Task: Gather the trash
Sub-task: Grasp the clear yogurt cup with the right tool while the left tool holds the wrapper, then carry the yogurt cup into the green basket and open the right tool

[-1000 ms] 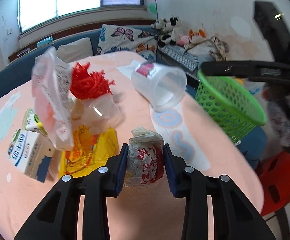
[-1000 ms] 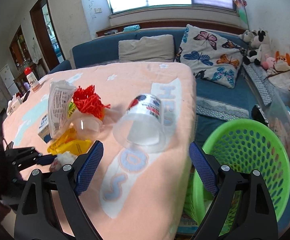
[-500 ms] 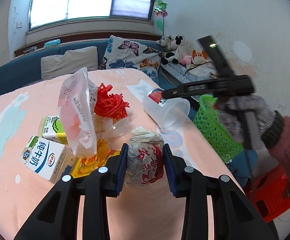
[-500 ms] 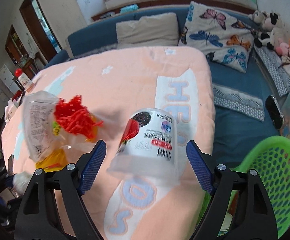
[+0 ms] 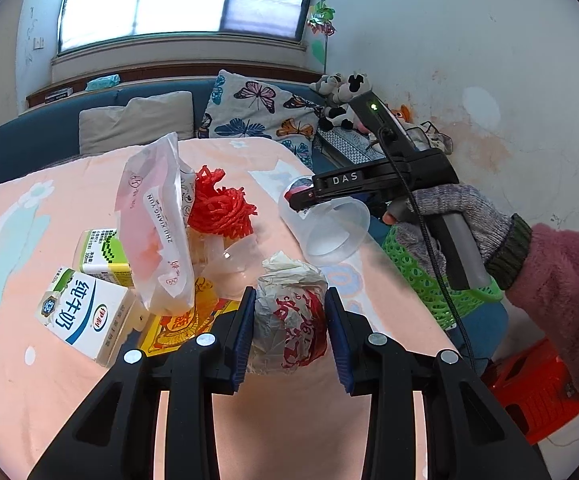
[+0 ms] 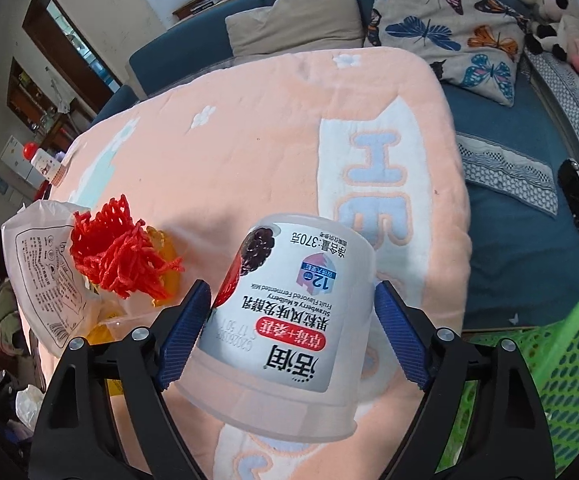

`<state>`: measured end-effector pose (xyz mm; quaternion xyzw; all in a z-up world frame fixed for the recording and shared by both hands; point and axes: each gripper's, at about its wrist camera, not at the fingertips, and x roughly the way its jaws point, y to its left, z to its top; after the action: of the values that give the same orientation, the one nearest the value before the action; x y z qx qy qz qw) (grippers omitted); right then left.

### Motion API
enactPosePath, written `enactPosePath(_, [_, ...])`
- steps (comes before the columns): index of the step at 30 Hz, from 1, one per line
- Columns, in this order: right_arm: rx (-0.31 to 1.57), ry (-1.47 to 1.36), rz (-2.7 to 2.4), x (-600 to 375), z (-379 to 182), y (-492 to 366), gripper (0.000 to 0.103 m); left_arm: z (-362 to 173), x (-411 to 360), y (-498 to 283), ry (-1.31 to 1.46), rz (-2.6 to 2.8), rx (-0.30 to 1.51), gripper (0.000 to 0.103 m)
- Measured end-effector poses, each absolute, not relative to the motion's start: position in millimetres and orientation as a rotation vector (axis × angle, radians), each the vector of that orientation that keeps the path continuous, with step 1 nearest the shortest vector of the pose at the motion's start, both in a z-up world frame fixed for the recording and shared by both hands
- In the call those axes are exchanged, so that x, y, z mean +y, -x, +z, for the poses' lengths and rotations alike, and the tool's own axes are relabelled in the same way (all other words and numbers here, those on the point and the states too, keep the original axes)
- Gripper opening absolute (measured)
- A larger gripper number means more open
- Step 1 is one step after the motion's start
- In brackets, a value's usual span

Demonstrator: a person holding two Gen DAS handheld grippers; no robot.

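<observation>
Two jaws: left gripper (image 5: pixel 289 322) clamps wrapper (image 5: pixel 289 320); right gripper (image 6: pixel 289 332) straddles cup (image 6: pixel 285 320).

Crumpled red-printed wrapper (image 5: pixel 289 316) held aloft; translucent yogurt cup (image 6: pixel 289 320) lies tipped on the pink blanket (image 6: pixel 249 140).

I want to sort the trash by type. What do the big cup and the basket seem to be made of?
The cup looks like thin translucent plastic with a glossy printed label; the blanket shows faintly through its wall. The basket looks like moulded green plastic, smooth and slightly shiny, with regular round holes through its wall.
</observation>
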<state>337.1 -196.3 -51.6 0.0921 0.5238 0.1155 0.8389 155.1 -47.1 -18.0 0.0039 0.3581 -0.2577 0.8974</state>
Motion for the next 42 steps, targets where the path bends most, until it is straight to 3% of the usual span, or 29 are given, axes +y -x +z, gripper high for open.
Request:
enactPosePath(17, [1.13,-0.316,0.269,-210,-58,-336,0.085,-19,-52,-155,-0.004,-0.536,0.752,0.034])
enactPosePath(42, [0.921,-0.343,0.042,-332,4,-195,0.085,3,-125,-152,-0.011,-0.664,0.734,0.034])
